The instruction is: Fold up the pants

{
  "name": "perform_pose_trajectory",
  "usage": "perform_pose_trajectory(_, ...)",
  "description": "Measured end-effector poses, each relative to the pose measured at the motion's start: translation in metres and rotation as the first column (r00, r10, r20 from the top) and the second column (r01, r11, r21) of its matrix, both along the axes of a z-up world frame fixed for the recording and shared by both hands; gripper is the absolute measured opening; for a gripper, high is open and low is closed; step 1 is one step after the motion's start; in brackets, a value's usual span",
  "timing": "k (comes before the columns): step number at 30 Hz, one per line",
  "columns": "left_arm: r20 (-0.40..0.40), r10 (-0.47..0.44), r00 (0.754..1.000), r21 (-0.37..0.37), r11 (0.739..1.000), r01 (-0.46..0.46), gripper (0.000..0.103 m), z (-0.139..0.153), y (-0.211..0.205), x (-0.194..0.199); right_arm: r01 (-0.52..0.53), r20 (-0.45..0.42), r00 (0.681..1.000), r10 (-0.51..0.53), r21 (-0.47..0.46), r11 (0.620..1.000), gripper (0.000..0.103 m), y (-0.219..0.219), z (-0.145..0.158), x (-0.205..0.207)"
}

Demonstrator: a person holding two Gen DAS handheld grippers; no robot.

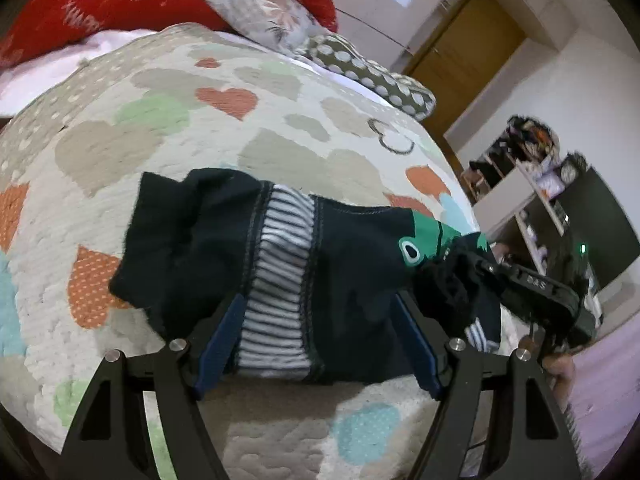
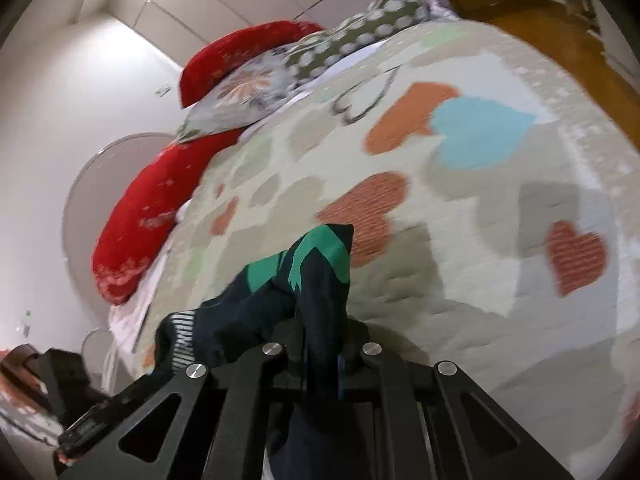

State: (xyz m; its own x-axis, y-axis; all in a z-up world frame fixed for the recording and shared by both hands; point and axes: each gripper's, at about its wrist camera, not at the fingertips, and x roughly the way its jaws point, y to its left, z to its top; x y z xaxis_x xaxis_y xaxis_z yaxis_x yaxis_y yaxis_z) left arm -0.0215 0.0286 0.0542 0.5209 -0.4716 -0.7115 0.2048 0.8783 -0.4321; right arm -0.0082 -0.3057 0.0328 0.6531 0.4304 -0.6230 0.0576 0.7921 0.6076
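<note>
Dark navy pants (image 1: 352,256) with a striped waistband and a green print lie bunched on the heart-patterned bedspread (image 1: 240,136). My left gripper (image 1: 320,304) stands open and low over the near edge. The striped band lies between its blue-padded fingers (image 1: 224,340), and neither pad visibly presses on the cloth. My right gripper (image 1: 476,276) comes in from the right, shut on a bunched fold of the pants. In the right wrist view that fold (image 2: 320,276) rises out of the closed right gripper (image 2: 323,354) and hides its fingertips.
Red pillows (image 1: 120,0), a floral pillow (image 1: 260,12) and a dotted one (image 1: 372,72) lie at the bed's far end. A wooden door (image 1: 468,44) and a cluttered shelf (image 1: 532,184) stand beyond the bed's right edge. A hand (image 1: 560,376) holds the right tool.
</note>
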Motion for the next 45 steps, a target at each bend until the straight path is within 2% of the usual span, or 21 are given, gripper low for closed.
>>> perform_pose_trajectory(2,-0.009,-0.006,1.0,0.052,0.999,0.007,0.074,-0.004,-0.009,0.001,0.003,-0.013,1.0,-0.004,-0.086,0.996,0.015,-0.001,-0.003,0.001)
perform_pose_trajectory(4,-0.03,-0.009,1.0,0.094,0.996,0.012,0.074,-0.012,-0.014,0.001,0.013,-0.054,0.998,-0.025,-0.211,0.977,0.033,0.003,-0.005,0.003)
perform_pose_trajectory(5,-0.042,-0.014,0.999,0.101,0.995,0.018,0.074,-0.015,-0.016,0.001,0.027,-0.043,0.998,-0.039,-0.253,0.967,0.033,0.003,0.0,-0.001)
perform_pose_trajectory(8,-0.064,-0.023,0.998,0.11,0.993,0.03,0.075,-0.023,-0.019,0.002,0.116,0.078,0.992,-0.099,-0.269,0.956,0.044,-0.004,0.028,-0.025)
perform_pose_trajectory(11,-0.06,-0.025,0.998,0.107,0.994,0.031,0.075,-0.02,-0.02,0.0,0.148,0.161,0.981,-0.104,-0.291,0.945,0.044,0.004,0.053,-0.039)
perform_pose_trajectory(12,-0.057,-0.027,0.998,0.094,0.995,0.032,0.075,-0.017,-0.019,-0.002,0.124,0.153,0.985,-0.082,-0.289,0.949,0.041,0.009,0.056,-0.038)
perform_pose_trajectory(13,-0.054,-0.026,0.998,0.082,0.996,0.031,0.075,-0.014,-0.017,-0.003,0.102,0.142,0.988,-0.064,-0.281,0.954,0.032,0.014,0.055,-0.036)
perform_pose_trajectory(15,-0.037,-0.01,0.999,0.053,0.998,0.012,0.075,-0.004,-0.007,-0.005,0.029,0.079,0.997,-0.008,-0.278,0.96,0.022,0.028,0.046,-0.028)
perform_pose_trajectory(18,-0.009,0.038,0.999,0.043,0.998,-0.037,0.076,0.009,0.011,-0.006,-0.034,0.014,0.999,0.04,-0.308,0.951,0.016,0.058,0.023,-0.019)
perform_pose_trajectory(21,-0.02,0.076,0.997,0.032,0.997,-0.075,0.079,0.009,0.026,-0.002,-0.113,-0.01,0.993,0.116,-0.337,0.935,0.016,0.088,0.007,-0.018)
perform_pose_trajectory(24,-0.072,0.079,0.994,0.012,0.997,-0.078,0.079,-0.004,0.033,0.003,-0.18,-0.03,0.982,0.188,-0.465,0.867,0.018,0.118,-0.008,-0.016)
perform_pose_trajectory(26,-0.081,0.066,0.995,0.023,0.998,-0.064,0.079,-0.011,0.031,0.004,-0.191,-0.031,0.978,0.204,-0.508,0.84,0.018,0.122,-0.006,-0.016)
perform_pose_trajectory(27,-0.08,0.05,0.996,0.041,0.998,-0.047,0.079,-0.016,0.027,0.004,-0.197,-0.038,0.978,0.206,-0.504,0.841,0.019,0.12,-0.002,-0.016)
perform_pose_trajectory(29,-0.084,-0.006,0.996,0.082,0.997,0.013,0.089,-0.027,0.016,0.006,-0.18,-0.037,0.982,0.184,-0.468,0.865,0.019,0.11,0.011,-0.017)
perform_pose_trajectory(32,-0.049,-0.034,0.998,0.129,0.991,0.04,0.091,-0.031,0.008,0.0,-0.1,0.016,0.993,0.118,-0.431,0.897,0.025,0.097,0.036,-0.022)
perform_pose_trajectory(34,-0.038,-0.044,0.998,0.099,0.994,0.047,0.091,-0.028,0.013,-0.002,-0.076,0.041,0.994,0.103,-0.421,0.904,0.036,0.099,0.049,-0.022)
perform_pose_trajectory(37,-0.017,-0.028,0.999,-0.071,0.997,0.027,0.082,-0.017,0.045,-0.005,-0.092,0.059,0.99,0.127,-0.413,0.906,0.038,0.114,0.062,-0.021)
perform_pose_trajectory(40,-0.002,0.045,0.999,-0.19,0.981,-0.045,0.076,-0.007,0.083,-0.007,-0.152,0.045,0.981,0.188,-0.419,0.895,0.038,0.142,0.068,-0.015)
perform_pose_trajectory(42,-0.008,0.148,0.989,-0.17,0.974,-0.147,0.072,-0.007,0.107,-0.008,-0.202,0.026,0.972,0.232,-0.402,0.893,0.038,0.161,0.067,-0.01)
perform_pose_trajectory(43,-0.013,0.167,0.986,-0.168,0.972,-0.167,0.065,-0.009,0.113,-0.008,-0.234,0.013,0.966,0.259,-0.384,0.893,0.038,0.172,0.067,-0.006)
perform_pose_trajectory(45,-0.066,0.204,0.977,-0.168,0.963,-0.213,0.059,-0.022,0.129,-0.007,-0.287,-0.003,0.952,0.306,-0.356,0.889,0.038,0.192,0.065,0.0)
